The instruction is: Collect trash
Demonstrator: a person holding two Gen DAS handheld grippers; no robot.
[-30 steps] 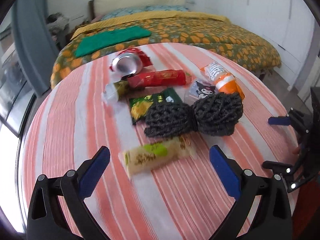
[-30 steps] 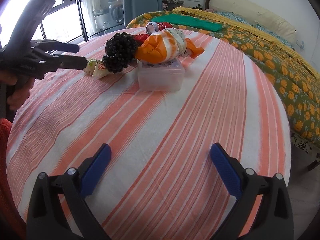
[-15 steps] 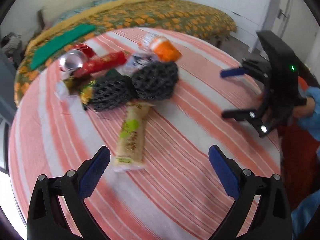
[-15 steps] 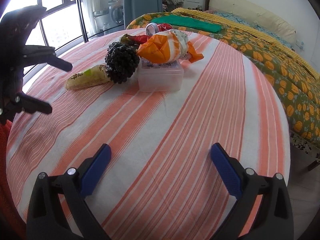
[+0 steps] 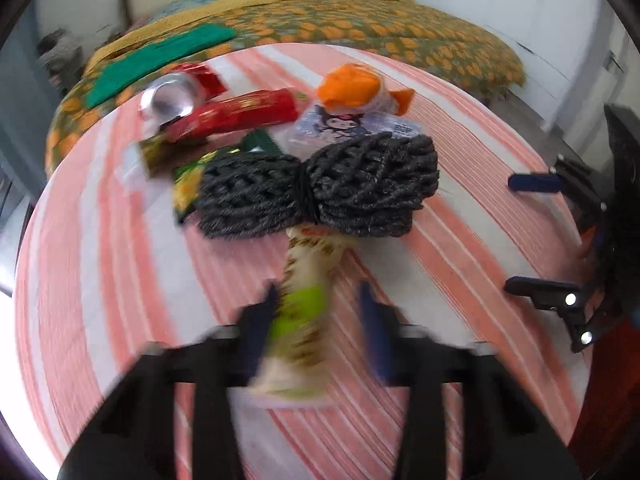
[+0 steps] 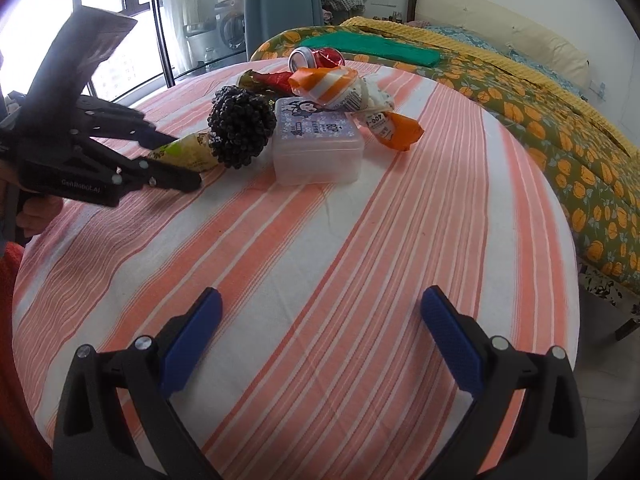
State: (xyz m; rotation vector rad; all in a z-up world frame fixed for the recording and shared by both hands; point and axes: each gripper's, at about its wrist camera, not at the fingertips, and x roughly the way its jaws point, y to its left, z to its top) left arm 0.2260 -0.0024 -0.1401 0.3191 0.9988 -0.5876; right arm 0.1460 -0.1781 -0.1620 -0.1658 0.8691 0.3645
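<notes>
A beige and green snack wrapper [image 5: 304, 308] lies on the striped round table [image 6: 320, 240], its far end under a black net bundle [image 5: 320, 184]. My left gripper [image 5: 318, 300] straddles the wrapper and its jaws are closing. The left pad touches it; the right pad still stands a little off. Behind lie a crushed can [image 5: 172, 96], a red wrapper [image 5: 244, 112], a green packet [image 5: 192, 176], a clear plastic box [image 6: 320, 152] and an orange-white bag [image 6: 328, 84]. My right gripper [image 6: 322, 300] hovers open over bare cloth, holding nothing.
A bed with an orange-flowered cover [image 6: 540, 112] and a green cloth [image 6: 368, 46] runs behind the table. Windows and a metal railing [image 6: 160, 20] stand at the left. The table's edge drops off at the right [image 6: 568, 240].
The left gripper swung round to line up with the snack wrapper, came down over it, and its wide jaws narrowed around it. The right gripper has not moved.
</notes>
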